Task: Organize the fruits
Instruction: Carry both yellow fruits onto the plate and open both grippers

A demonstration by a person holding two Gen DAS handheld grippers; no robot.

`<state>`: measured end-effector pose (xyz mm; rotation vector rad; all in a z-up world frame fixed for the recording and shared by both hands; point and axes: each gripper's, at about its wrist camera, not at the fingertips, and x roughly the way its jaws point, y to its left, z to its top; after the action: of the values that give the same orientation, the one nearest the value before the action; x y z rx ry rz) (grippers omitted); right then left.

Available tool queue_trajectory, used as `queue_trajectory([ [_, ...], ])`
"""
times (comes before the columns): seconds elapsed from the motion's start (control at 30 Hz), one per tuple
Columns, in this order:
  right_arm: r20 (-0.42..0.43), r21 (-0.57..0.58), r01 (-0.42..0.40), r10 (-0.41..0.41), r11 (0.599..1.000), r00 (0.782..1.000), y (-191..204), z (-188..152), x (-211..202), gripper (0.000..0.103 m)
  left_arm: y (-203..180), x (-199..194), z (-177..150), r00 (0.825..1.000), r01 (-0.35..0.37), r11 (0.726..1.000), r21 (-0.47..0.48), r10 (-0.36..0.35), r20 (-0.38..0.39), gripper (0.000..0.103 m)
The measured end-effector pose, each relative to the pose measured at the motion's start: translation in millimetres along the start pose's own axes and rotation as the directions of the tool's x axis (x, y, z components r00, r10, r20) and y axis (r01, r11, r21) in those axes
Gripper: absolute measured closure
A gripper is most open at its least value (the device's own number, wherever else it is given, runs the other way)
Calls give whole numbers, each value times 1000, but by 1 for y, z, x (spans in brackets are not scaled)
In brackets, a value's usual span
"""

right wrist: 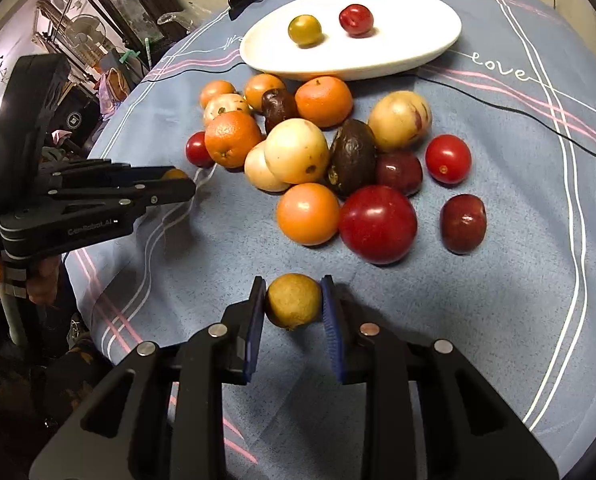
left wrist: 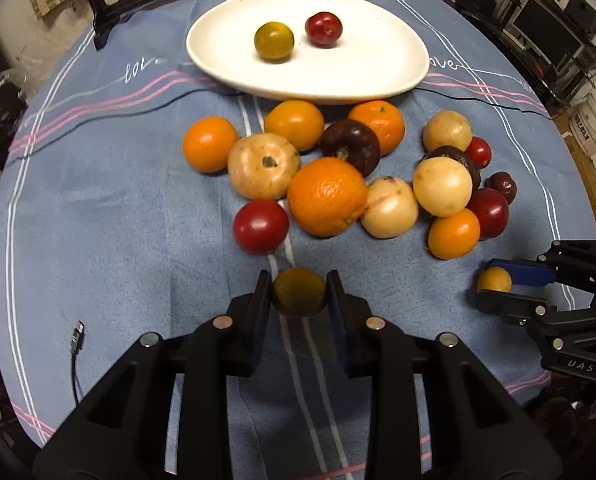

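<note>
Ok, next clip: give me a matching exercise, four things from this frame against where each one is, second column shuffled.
Things:
1. greenish-yellow fruit
2. small brownish-yellow fruit
3. small yellow fruit
4. large orange

Places:
A. between the right gripper fingers
B. in the pile on the tablecloth
C. on the white plate
D. between the left gripper fingers

Pairs: 1-C, 2-D, 3-A, 4-B
</note>
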<state>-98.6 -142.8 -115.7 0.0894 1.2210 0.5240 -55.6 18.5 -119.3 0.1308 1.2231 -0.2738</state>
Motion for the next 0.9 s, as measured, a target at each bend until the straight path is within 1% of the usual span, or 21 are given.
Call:
queue_trajectory([
  [0.17,-4,0,-2,2,1000,1000,1,-2,-1,75,-3,-8,7,1000,-21,1000,16,20,18,75],
  [0.47,50,-4,-30,31,1000,998,6,15,-23,75,-8,-30,31,997,-26,999,47,23,79,75],
  [0.57,56,-3,-40,40,999,998,6,19,-26,75,-7,-35,35,996,-21,999,45,17,91,75],
  [0.63,45,-4,-38,38,999,998,6,19,-23,75,-7,-33,35,996,-28,999,45,24,84,75],
  [0.8,6,-2,-50,50,999,999,8,12,-12,75,-2,-21,30,999,-23,999,27,22,35,75],
  [0.9,-2,-13,-49,49,999,999,9,15,-11,75,-3,-17,32,999,-30,999,31,29,25,75],
])
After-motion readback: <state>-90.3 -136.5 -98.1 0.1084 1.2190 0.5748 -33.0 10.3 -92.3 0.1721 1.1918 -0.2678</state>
